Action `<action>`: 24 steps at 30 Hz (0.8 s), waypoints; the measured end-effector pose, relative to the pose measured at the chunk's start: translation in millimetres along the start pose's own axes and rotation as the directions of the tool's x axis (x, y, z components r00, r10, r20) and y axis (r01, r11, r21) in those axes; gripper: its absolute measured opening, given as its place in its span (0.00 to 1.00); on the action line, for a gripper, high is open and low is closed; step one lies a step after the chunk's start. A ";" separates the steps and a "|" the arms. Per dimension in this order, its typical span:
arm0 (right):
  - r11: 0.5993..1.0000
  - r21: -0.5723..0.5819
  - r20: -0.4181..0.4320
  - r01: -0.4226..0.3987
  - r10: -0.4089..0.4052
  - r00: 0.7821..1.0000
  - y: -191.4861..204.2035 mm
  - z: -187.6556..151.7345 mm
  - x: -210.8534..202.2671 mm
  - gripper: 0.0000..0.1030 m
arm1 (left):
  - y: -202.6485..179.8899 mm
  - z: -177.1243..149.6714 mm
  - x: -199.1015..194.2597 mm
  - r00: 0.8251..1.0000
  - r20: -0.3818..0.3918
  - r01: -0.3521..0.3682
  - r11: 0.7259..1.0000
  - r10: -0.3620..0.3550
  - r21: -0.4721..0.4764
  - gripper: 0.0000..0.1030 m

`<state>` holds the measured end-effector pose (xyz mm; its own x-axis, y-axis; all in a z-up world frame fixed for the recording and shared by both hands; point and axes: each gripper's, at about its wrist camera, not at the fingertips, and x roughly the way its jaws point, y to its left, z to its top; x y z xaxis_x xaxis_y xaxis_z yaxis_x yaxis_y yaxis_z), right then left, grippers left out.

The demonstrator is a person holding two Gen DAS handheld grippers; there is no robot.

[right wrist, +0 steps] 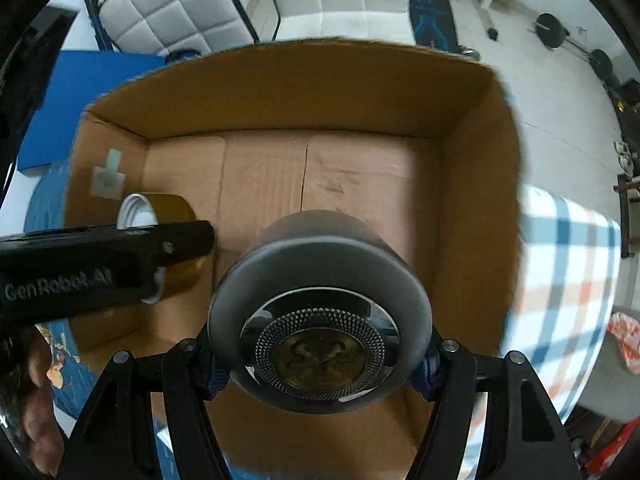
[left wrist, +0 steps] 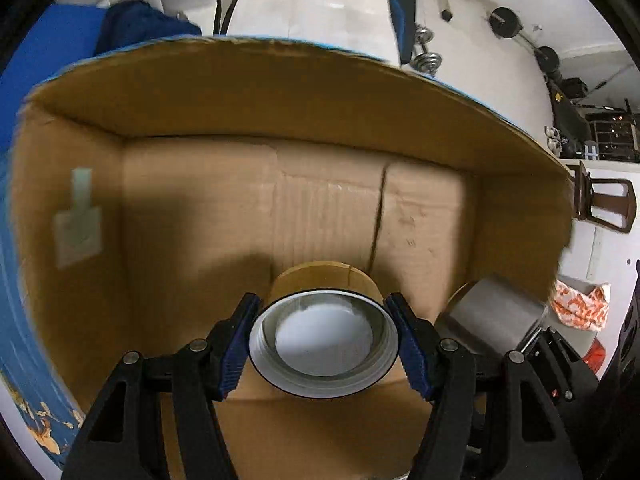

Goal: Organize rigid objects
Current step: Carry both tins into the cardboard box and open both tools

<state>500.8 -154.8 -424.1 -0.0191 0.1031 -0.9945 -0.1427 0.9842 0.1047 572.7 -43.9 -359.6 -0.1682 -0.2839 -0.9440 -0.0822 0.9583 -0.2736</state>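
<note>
My left gripper (left wrist: 324, 344) is shut on a roll of brown packing tape (left wrist: 324, 340) with a white core, held over the floor of an open cardboard box (left wrist: 280, 100). My right gripper (right wrist: 320, 364) is shut on a round grey speaker-like cylinder (right wrist: 320, 276) with a chrome mesh end, also inside the box. In the right wrist view the tape roll (right wrist: 168, 216) and the left gripper's black body (right wrist: 100, 260) sit at the box's left side. In the left wrist view the grey cylinder (left wrist: 492, 316) shows at the lower right.
The box floor (right wrist: 360, 176) has a centre seam and holds nothing else. A blue mat (right wrist: 80, 92) lies to its left, a checked cloth (right wrist: 568, 272) to its right. White quilted cushions (right wrist: 192, 4) and dumbbells (right wrist: 552, 32) lie beyond.
</note>
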 end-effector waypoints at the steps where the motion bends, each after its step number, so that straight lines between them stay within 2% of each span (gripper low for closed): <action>1: 1.000 -0.003 -0.014 0.003 -0.003 1.000 -0.1 7.2 8.3 0.69 | 1.0 6.1 4.7 1.000 -0.010 -0.001 1.000 0.001 0.000 0.61; 8: 1.000 -0.001 -0.092 0.028 -0.028 0.995 -5.8 32.6 49.1 0.69 | 1.9 26.0 24.4 0.998 -0.054 -0.025 1.000 0.025 0.008 0.61; 14: 0.999 0.020 -0.114 0.034 -0.031 0.993 -14.2 41.6 65.2 0.69 | 0.9 28.0 23.2 0.997 -0.064 -0.030 0.999 0.030 0.012 0.61; 17: 0.999 0.035 -0.111 0.015 -0.011 0.994 -18.7 42.1 65.7 0.70 | 1.9 25.4 20.5 0.997 -0.083 -0.003 1.000 0.002 -0.006 0.61; 21: 0.999 0.032 -0.104 0.014 -0.011 0.994 -19.2 44.7 57.7 0.74 | 5.7 18.0 14.4 0.996 -0.094 -0.007 1.000 0.005 -0.026 0.64; 24: 1.000 0.014 -0.113 0.022 -0.020 0.993 -18.1 40.0 52.8 0.75 | 6.2 11.0 8.6 0.996 -0.090 -0.025 1.000 0.023 -0.017 0.71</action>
<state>542.0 -161.4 -478.7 -0.1278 0.0661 -0.9896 -0.1296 0.9881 0.0828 581.5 -40.1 -371.4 -0.2575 -0.2632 -0.9297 -0.0946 0.9644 -0.2468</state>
